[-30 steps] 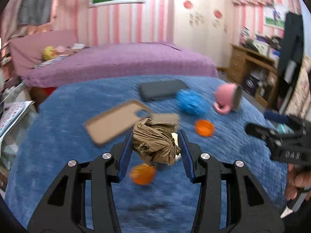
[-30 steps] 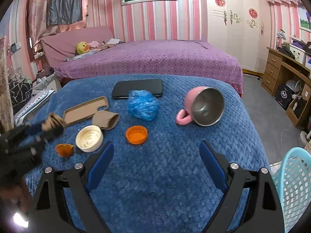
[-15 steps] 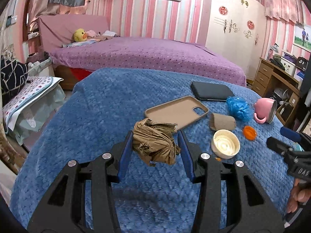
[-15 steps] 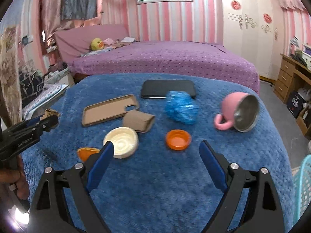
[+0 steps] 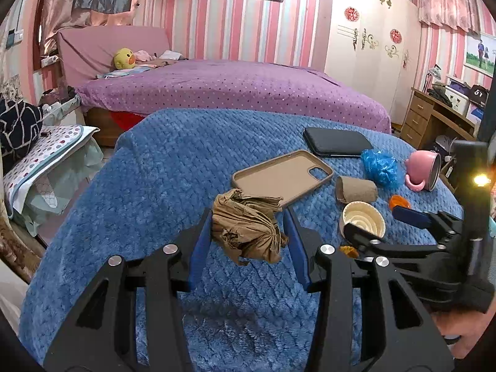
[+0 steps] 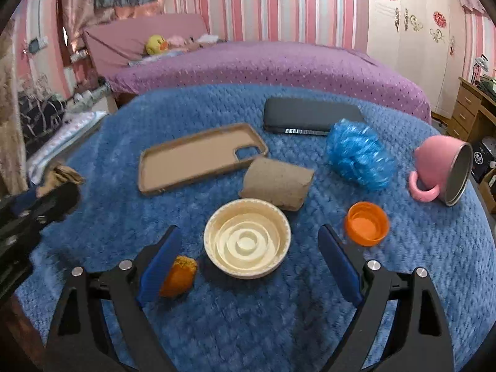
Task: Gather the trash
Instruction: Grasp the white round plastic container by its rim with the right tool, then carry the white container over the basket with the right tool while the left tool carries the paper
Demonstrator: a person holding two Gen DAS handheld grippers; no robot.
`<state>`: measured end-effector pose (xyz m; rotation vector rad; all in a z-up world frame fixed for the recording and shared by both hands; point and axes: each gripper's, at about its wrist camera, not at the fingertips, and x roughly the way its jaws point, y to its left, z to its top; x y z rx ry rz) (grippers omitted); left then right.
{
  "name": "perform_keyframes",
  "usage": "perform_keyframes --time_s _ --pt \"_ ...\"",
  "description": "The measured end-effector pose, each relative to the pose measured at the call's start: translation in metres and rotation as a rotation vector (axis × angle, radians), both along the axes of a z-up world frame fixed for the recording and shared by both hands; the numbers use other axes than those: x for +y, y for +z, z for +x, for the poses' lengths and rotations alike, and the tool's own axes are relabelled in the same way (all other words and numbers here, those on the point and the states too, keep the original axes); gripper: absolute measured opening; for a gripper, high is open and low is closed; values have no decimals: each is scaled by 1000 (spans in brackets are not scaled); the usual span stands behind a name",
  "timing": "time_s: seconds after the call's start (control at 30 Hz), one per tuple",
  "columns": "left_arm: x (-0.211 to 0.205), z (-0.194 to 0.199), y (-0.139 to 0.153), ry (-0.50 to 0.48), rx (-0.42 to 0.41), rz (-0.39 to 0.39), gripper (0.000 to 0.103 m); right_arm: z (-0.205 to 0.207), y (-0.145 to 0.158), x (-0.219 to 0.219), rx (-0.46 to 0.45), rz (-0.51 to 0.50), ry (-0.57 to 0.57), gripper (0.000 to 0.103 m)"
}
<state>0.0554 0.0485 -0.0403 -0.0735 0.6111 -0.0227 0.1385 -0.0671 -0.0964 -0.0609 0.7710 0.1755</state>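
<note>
Already we have one piece of trash in hand: our left gripper (image 5: 248,235) is clamped on a brown paper wad (image 5: 246,228), both blue pads pressed into its sides, and it hangs above the blue blanket (image 5: 161,186) near the left edge. It has not gone to any bin yet, and no bin shows in either view.

Our right gripper (image 6: 248,260) has its fingers wide apart and holds nothing. It hovers low over the near part of the blanket, with the cream lid (image 6: 247,238) lying between and just ahead of the two fingers. An orange scrap (image 6: 178,274) lies just beside the left finger; whether it touches we cannot tell. An orange cap (image 6: 366,228) sits just outside the right finger.

So the step in hand, as we judge it, is a second pick while the wad stays held. The lid looks the likely target. The next move calls for lowering the fingers to either side of its rim, keeping the scrap clear of the left pad, then closing. The lid is wide and shallow on soft pile, so the pads need to go down well around the rim.

Farther back lie a card tube (image 6: 277,184), a blue bag (image 6: 359,158), a phone case (image 6: 198,158), a phone (image 6: 310,117) and a tipped pink mug (image 6: 440,167).
</note>
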Motion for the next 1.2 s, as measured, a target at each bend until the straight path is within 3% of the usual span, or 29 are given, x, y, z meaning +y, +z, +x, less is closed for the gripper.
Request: perform_keyframes --time_s 0.1,0.13,0.17,0.2,0.37,0.67,0.8,1.2 --pt "3 0 -1 5 3 -1 45 8 -8 4 47 -26 -6 83" --pt "3 0 -2 7 4 -3 45 10 -10 4 55 -24 -1 78" --pt "4 1 -2 8 5 -4 45 10 -11 5 62 -20 6 64" --pt "4 1 -2 10 6 -6 45 10 -10 4 59 -16 13 61" --pt "1 1 1 16 0 -14 45 -2 1 0 1 13 40 61" --pt "-10 -5 14 15 -36 -24 45 -44 47 -19 -120 46 84 61" --pt "-19 -10 25 6 -57 -52 45 -61 61 -40 -156 64 85 61" --pt "-75 -17 43 -99 -113 -23 45 -94 89 -118 -238 69 14 61"
